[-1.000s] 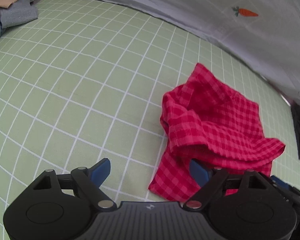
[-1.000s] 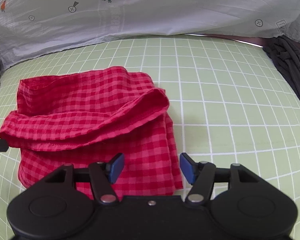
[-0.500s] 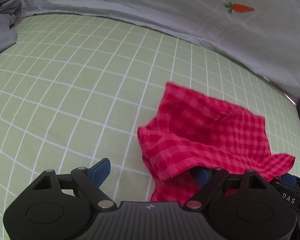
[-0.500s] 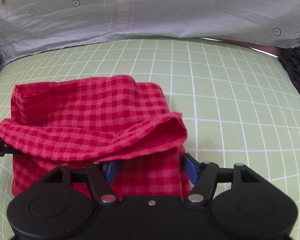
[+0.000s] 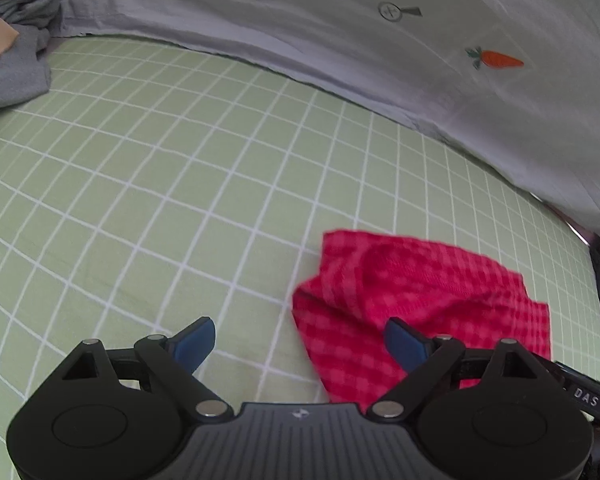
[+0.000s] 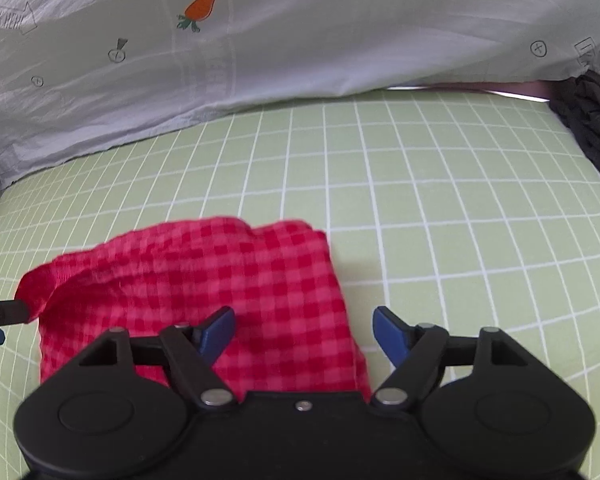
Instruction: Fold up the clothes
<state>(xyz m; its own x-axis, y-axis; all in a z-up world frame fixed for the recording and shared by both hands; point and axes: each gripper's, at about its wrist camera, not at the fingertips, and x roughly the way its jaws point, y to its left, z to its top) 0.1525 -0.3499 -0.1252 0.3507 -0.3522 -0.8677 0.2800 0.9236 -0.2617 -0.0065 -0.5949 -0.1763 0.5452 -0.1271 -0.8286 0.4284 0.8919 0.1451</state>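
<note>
Left gripper (image 5: pixel 300 340) open, empty; right gripper (image 6: pixel 303 330) open over the red checked cloth (image 6: pixel 220 292), not holding it. Cloth lies bunched on green grid bedsheet (image 5: pixel 160 184). Grey carrot-print quilt (image 6: pixel 300 40) behind, grey clothes (image 5: pixel 12 60) far left.

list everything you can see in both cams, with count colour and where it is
checked garment: 1, red and pink, on the sheet before both grippers
bed sheet: 1, light green with white grid, beneath everything
quilt: 1, pale grey with carrot prints, along the far edge
grey clothes: 1 pile, far left
dark clothes: 1 pile, far right
left gripper: 1, black with blue pads, open
right gripper: 1, black with blue pads, open over the garment
</note>
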